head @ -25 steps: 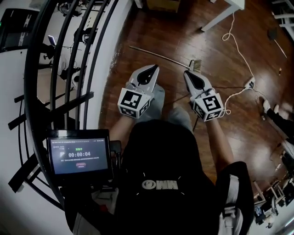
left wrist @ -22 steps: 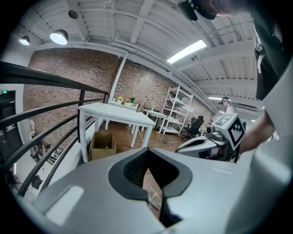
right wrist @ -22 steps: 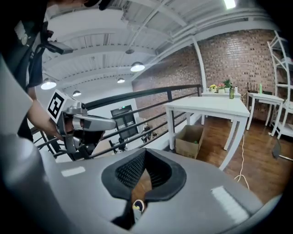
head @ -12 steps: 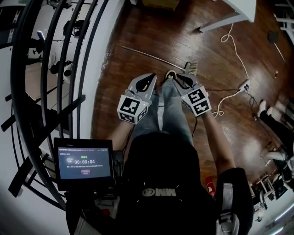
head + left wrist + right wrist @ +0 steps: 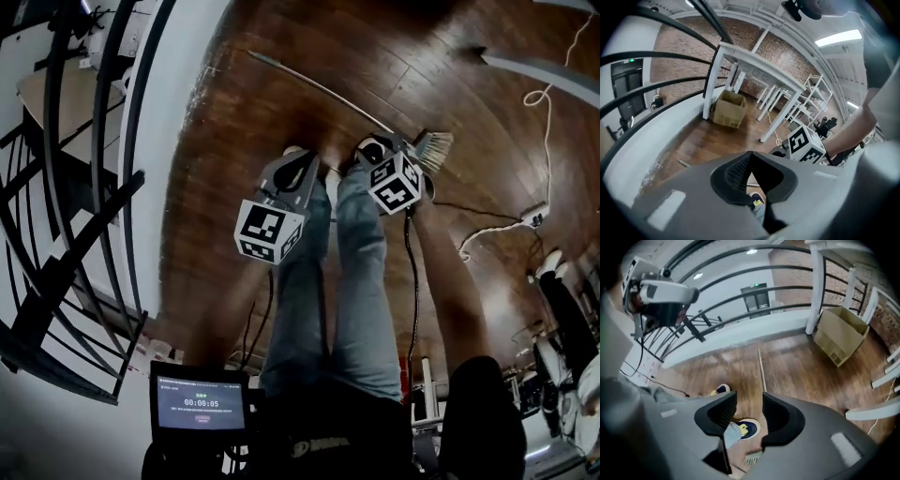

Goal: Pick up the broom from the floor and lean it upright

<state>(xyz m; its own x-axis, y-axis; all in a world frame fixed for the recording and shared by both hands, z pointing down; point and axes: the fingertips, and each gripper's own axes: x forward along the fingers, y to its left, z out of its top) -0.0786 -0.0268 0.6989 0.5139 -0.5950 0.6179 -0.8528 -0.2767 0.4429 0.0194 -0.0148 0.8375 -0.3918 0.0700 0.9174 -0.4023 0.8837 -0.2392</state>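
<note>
Dark wood floor point(image 5: 281, 103) pretty much everywhere, with a curved black railing point(image 5: 89, 178) on a white base running down the left of the head view. There's a brick wall at the back, and a white table point(image 5: 754, 65) and a cardboard box point(image 5: 729, 108) show in the left gripper view.

The broom point(image 5: 323, 91) is flat on the floor. Its long thin handle runs up-left toward the railing base, and the bristle head sits at the lower-right end, just beside the person's shoe point(image 5: 367, 147). The person is bent right over it, jeans-clad legs point(image 5: 361, 281) filling the middle of the head view.

The right gripper point(image 5: 384, 155) is down low by the bristle end, pointing steeply at the floor. Its jaws have just been opening and now stand well apart with nothing pinched. In the right gripper view, the gap shows only floor and a shoe, with the broom handle running straight away from the gap and a bit of bristle head peeking out underneath. Can't tell from any view whether the gripper actually touches the broom.

The left gripper point(image 5: 298, 161) hangs beside it, over the other shoe point(image 5: 293, 150) and apart from the broom. Its fingertips are pressed together and nothing is held.

A small screen point(image 5: 202, 405) glows at the bottom of the head view, and a white cord point(image 5: 506, 225) snakes across the floor off to the right.
</note>
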